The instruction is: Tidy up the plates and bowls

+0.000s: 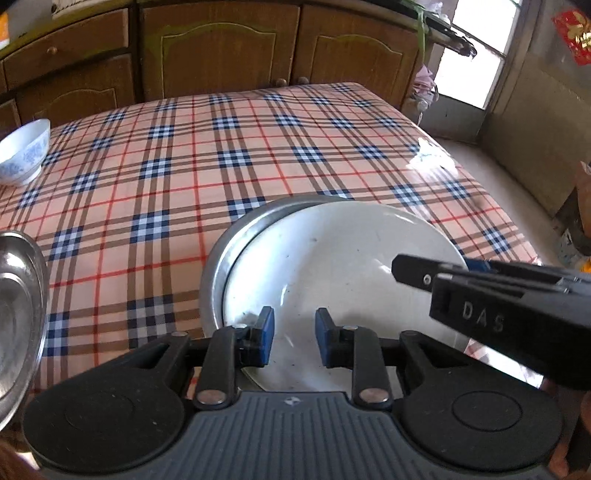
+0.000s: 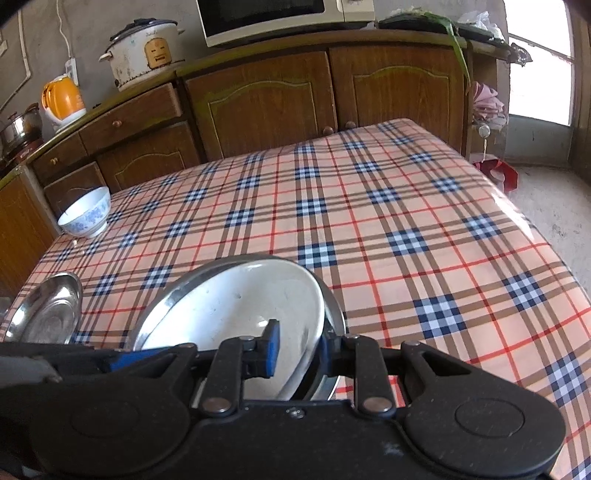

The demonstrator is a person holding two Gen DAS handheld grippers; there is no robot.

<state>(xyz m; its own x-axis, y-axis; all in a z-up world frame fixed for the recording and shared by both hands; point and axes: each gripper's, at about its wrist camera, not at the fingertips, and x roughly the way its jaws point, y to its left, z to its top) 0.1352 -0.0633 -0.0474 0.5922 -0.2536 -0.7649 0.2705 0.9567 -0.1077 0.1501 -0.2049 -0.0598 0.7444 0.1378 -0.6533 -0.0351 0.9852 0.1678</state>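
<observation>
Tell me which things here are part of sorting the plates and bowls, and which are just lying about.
For the job: white plate, steel plate under it, second steel plate, bowl.

Just lying about: rice cooker, kettle, microwave, pot.

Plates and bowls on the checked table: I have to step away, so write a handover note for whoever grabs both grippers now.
Left gripper: open, empty, hovering over the near part of the round white ceramic plate.
Right gripper: closing around the white plate's right rim; whether it truly pinches is unclear.
The white plate lies tilted inside the larger round steel plate.
A second shiny steel plate sits apart at the near left; the white bowl with blue flowers stands alone at the far left.
Done: white plate nested in steel plate.
Left: settle it flat, gather the other steel plate and the bowl.
</observation>
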